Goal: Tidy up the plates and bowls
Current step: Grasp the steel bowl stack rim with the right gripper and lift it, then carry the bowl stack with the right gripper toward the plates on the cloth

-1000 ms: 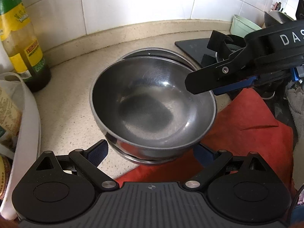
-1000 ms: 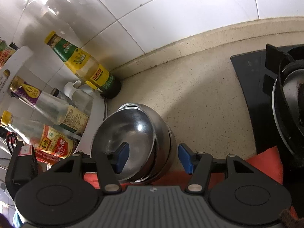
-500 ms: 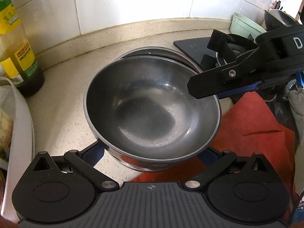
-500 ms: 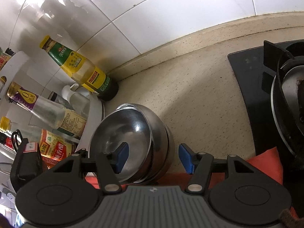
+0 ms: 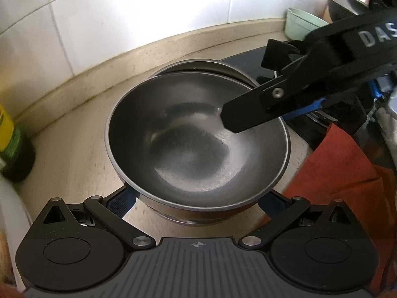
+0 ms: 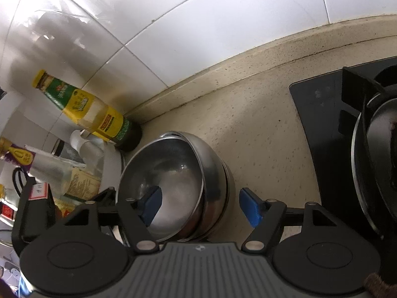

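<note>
A stack of steel bowls (image 5: 198, 136) sits on the beige counter (image 5: 74, 144); the top bowl lies tilted in the one beneath, whose rim (image 5: 198, 63) shows behind it. The stack also shows in the right wrist view (image 6: 178, 183). My left gripper (image 5: 197, 198) is open, its blue-padded fingers either side of the stack's near base. My right gripper (image 6: 201, 204) is open and straddles the right rim: one finger (image 6: 151, 204) is inside the top bowl, the other (image 6: 250, 207) outside. In the left wrist view the right gripper's finger (image 5: 248, 116) reaches in over the rim.
An oil bottle (image 6: 86, 109) stands in the corner left of the bowls, with more bottles (image 6: 49, 168) in a white rack. A black stove with a pan (image 6: 372, 161) is on the right. A red cloth (image 5: 342, 168) lies at the counter's front right. A green tub (image 5: 302, 24) stands far right.
Both grippers have moved closer to the bowl stack. The right gripper's inner finger has pushed deeper into the top bowl. The left fingers have slid further under the stack's sides.
</note>
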`<state>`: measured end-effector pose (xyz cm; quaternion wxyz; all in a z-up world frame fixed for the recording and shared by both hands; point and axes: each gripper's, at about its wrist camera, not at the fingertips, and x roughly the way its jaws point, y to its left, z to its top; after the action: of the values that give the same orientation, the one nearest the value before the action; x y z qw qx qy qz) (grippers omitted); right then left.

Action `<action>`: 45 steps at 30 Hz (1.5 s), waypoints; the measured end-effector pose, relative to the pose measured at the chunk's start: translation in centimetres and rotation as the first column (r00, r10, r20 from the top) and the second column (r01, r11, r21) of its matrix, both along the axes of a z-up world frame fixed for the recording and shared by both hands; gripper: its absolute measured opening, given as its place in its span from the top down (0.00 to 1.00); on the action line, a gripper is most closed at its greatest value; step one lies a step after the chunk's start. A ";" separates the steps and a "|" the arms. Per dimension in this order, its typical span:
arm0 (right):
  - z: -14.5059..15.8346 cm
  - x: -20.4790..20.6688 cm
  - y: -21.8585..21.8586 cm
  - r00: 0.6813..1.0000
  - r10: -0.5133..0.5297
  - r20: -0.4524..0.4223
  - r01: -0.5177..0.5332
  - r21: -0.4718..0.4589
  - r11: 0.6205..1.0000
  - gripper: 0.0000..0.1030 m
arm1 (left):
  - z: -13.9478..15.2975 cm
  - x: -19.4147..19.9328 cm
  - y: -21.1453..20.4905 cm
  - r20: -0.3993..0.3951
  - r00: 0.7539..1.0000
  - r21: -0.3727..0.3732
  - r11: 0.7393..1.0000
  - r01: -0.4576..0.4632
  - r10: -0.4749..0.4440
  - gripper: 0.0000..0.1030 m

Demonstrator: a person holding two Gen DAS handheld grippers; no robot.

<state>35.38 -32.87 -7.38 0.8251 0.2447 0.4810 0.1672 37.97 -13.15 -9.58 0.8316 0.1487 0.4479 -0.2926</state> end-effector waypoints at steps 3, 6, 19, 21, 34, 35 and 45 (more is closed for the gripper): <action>-0.6 0.8 0.0 1.000 0.002 -0.011 -0.002 0.003 1.000 0.37 | -0.4 0.3 0.4 0.007 0.999 -0.012 0.999 0.037 -0.037 0.00; -1.3 1.4 -0.1 1.000 0.009 -0.016 -0.009 0.008 1.000 0.37 | -1.3 0.4 0.6 0.005 0.998 -0.007 0.998 0.063 -0.063 0.00; -4.3 5.5 0.2 0.995 0.064 -0.072 -0.058 0.078 0.995 0.36 | -3.2 1.5 -1.2 0.068 0.986 -0.001 0.988 0.155 -0.154 0.00; -4.6 5.7 0.3 0.994 0.076 -0.076 -0.068 0.096 0.993 0.36 | -3.3 1.5 -1.4 0.078 0.985 -0.008 0.988 0.155 -0.154 0.00; -5.4 7.0 -0.3 0.996 0.057 -0.074 -0.045 0.157 0.987 0.36 | -3.3 0.2 -2.5 0.126 0.989 -0.036 0.996 0.078 -0.073 0.00; -5.3 7.0 -0.3 0.995 0.062 -0.078 -0.049 0.158 0.986 0.36 | -3.2 0.1 -2.6 0.127 0.989 -0.039 0.996 0.076 -0.071 0.00; -3.2 7.1 -0.2 0.997 0.082 -0.017 -0.077 0.183 0.980 0.36 | -1.2 -1.4 -2.9 0.200 0.980 -0.021 0.999 0.031 -0.026 0.00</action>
<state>42.49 -33.10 -10.55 0.7860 0.3017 0.4832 0.2402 36.56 -16.07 -10.81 0.8697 0.1737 0.3567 -0.2936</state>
